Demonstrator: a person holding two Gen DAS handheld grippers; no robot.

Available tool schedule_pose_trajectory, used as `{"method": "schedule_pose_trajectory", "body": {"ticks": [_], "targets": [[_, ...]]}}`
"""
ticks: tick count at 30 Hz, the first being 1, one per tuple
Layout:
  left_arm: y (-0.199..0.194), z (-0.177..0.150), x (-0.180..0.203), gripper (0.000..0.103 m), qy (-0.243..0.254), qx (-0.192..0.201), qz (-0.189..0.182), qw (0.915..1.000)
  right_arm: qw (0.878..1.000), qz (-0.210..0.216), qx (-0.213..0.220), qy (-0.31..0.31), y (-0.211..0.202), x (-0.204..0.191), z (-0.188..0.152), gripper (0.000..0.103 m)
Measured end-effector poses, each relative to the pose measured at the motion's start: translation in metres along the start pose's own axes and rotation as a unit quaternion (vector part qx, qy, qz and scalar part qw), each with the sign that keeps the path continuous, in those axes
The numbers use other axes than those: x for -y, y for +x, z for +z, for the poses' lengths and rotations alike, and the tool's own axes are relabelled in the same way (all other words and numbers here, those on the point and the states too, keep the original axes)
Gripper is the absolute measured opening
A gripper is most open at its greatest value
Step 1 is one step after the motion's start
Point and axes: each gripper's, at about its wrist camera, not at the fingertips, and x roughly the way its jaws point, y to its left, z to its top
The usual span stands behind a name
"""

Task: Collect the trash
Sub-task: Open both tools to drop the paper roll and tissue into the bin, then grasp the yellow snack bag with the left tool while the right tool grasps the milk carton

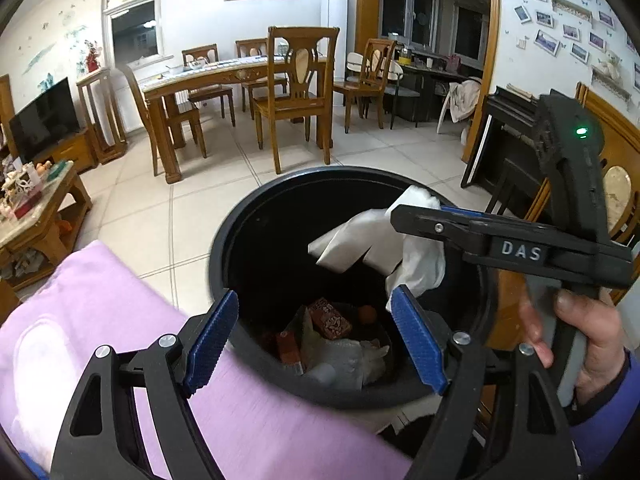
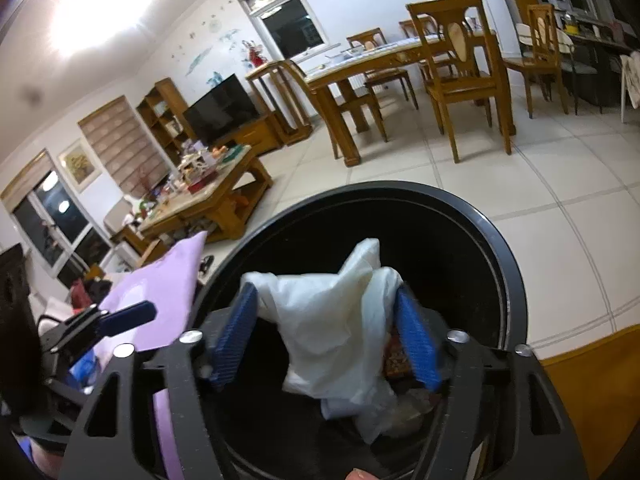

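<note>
Jaws, right gripper (image 2: 326, 336): wide apart, white tissue (image 2: 336, 320) loose between them.
Jaws, left gripper (image 1: 314, 336): wide apart, holding nothing.
Black bin (image 1: 256, 216): right under both jaws.

The trash bin (image 1: 248, 240) stands on the floor (image 1: 168, 216) at lower centre of the left wrist view, with scraps (image 1: 332, 344) lying in its bottom. A crumpled tissue (image 1: 376, 244) hangs over the bin's opening, right of centre, between the spread fingers of the right gripper (image 2: 326, 336). The left gripper (image 1: 316, 340) sits at the bottom of the frame, over the bin's near rim. A cushion (image 1: 80, 320) lies at lower left, beside the bin. A low table (image 1: 44, 208) stands at the left edge. Behind the bin, in the upper middle, chairs (image 1: 296, 96) surround a dining table (image 1: 224, 76).
</note>
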Motion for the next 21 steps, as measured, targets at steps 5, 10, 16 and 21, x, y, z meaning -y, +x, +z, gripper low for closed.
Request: {"method": "schedule_pose_trajectory", "body": {"ticks": [5, 10, 16, 21], "targets": [[-0.048, -0.014, -0.023, 0.09, -0.012, 0.017, 0.012, 0.9997, 0.995, -0.056, -0.08, -0.038, 0.02, -0.022, -0.006, 0.099], [-0.105, -0.038, -0.062, 0.09, -0.037, 0.039, 0.04, 0.9978, 0.998, -0.012, -0.049, -0.041, 0.008, -0.065, -0.008, 0.099], [-0.17, -0.096, -0.137, 0.09, -0.108, 0.04, 0.112, 0.987, 0.99, 0.058, -0.061, -0.117, 0.015, -0.169, -0.027, 0.099], [-0.222, -0.166, -0.196, 0.09, -0.207, 0.032, 0.161, 0.9646, 0.971, 0.133, -0.097, -0.174, 0.03, -0.26, -0.051, 0.099]]}}
